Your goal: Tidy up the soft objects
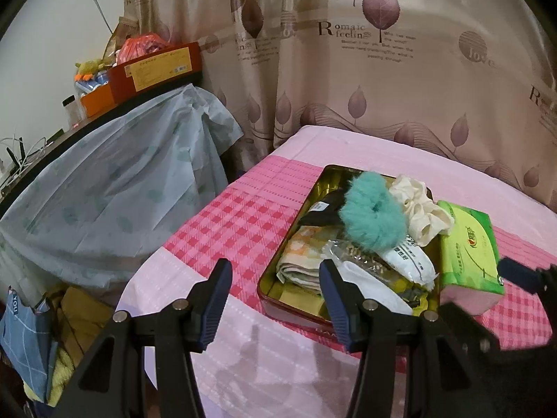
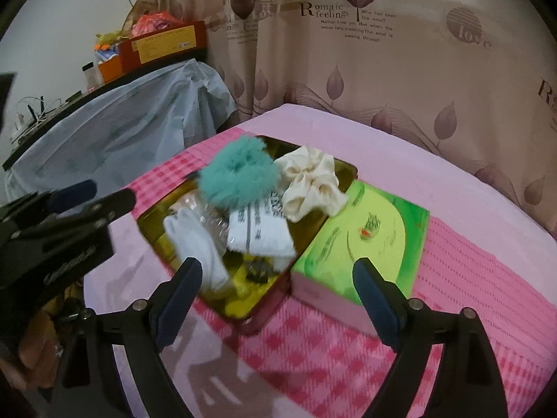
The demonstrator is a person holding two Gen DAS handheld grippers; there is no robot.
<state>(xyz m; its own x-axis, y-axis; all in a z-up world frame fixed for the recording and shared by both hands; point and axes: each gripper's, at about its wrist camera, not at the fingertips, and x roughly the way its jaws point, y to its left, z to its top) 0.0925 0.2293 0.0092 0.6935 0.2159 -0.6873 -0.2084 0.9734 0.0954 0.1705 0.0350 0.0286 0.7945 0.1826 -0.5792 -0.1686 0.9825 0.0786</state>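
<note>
On the pink checked bedcover (image 2: 313, 348), a gold-lined tin (image 1: 278, 287) holds the gathered soft things: teal fluffy scrunchie (image 2: 238, 174), cream scrunchie (image 2: 308, 184), white printed packet (image 2: 259, 231), a white glove or sock (image 2: 198, 247) and a folded cloth (image 1: 301, 261). Green tissue pack (image 2: 369, 233) lies outside the tin, touching its right wall, long axis running away from the camera. Right gripper (image 2: 278, 296) released, nothing between its jaws, the tissue pack just ahead and slightly right of its fingers; the nearer hand for it, likely the next pick. Left gripper (image 1: 275, 299) also released and empty, hovering over the tin's near left corner. Readable: curtain (image 2: 348, 69) prints "Romatic feelings" and "love"; the tissue-pack logo is too blurred to read
</note>
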